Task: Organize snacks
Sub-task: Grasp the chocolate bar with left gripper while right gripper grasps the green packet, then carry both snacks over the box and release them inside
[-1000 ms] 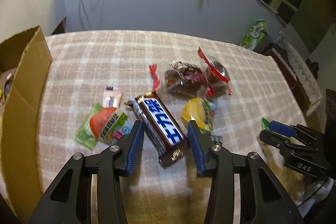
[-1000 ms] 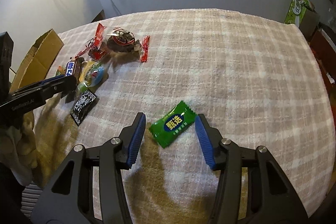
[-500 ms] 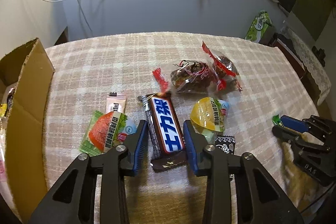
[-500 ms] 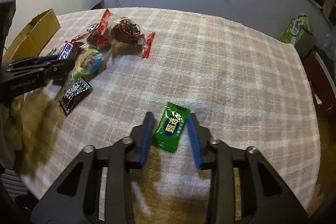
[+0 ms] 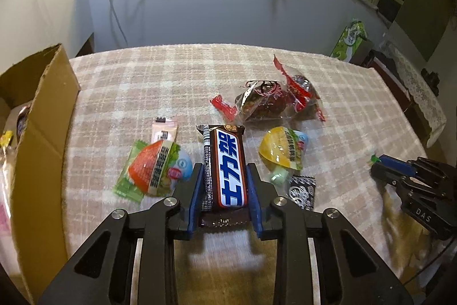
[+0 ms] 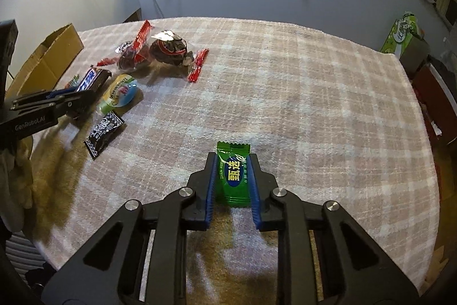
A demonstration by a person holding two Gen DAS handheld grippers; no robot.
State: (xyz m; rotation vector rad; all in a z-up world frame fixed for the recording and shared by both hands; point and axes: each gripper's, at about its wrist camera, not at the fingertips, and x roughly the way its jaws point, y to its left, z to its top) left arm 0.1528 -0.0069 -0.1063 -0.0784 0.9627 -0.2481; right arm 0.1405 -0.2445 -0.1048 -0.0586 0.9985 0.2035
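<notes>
My left gripper (image 5: 224, 176) is shut on a brown and blue chocolate bar (image 5: 225, 167) that lies lengthwise between its blue pads. My right gripper (image 6: 232, 165) is shut on a small green candy packet (image 6: 233, 175) on the checked tablecloth (image 6: 314, 110). An open cardboard box (image 5: 34, 133) stands at the left table edge. Beside the bar lie an orange and green packet (image 5: 155, 166), a pink sachet (image 5: 163, 132), a yellow jelly cup (image 5: 282, 149), a black sachet (image 5: 302, 189) and two clear red-trimmed packs (image 5: 274, 102).
The right gripper also shows at the right in the left wrist view (image 5: 411, 176); the left gripper shows at the left in the right wrist view (image 6: 51, 105). A green tissue box (image 6: 401, 35) stands past the table's far right corner. A wall runs behind the table.
Both grippers have closed: the left on the chocolate bar, which turned lengthwise, and the right on the green packet, which also turned to lie along the fingers.
</notes>
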